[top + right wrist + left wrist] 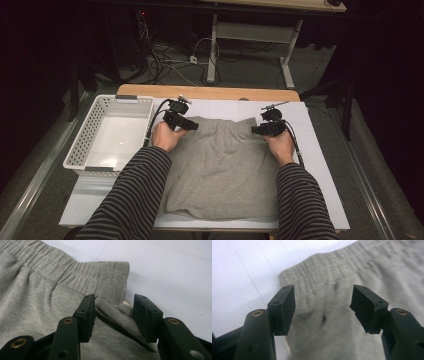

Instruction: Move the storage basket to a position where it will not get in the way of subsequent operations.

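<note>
1. One white table top [320, 150] carries all I inspect; every place below is given relative to it.
2. The grey garment [220, 170] lies flat across the middle of the table top, its elastic waistband [220, 121] toward the far edge and its lower hem near the near edge. In the right gripper view the waistband [75, 270] shows ribbed gathers, and its corner lies on bare table top.
3. The white basket [85, 132] stands at the left edge of the table top, just beside the garment and apart from it.
4. My left hand [165, 136] holds the left gripper [186, 122] over the far left corner of the garment. In the left gripper view [322, 307] the jaws stand wide apart above the cloth, released, gripping nothing.
5. My right hand [280, 145] holds the right gripper [262, 129] at the far right corner. In the right gripper view [113, 315] a raised fold of cloth lies between the parted jaws; the pads look slack on it, not clenched.
</note>
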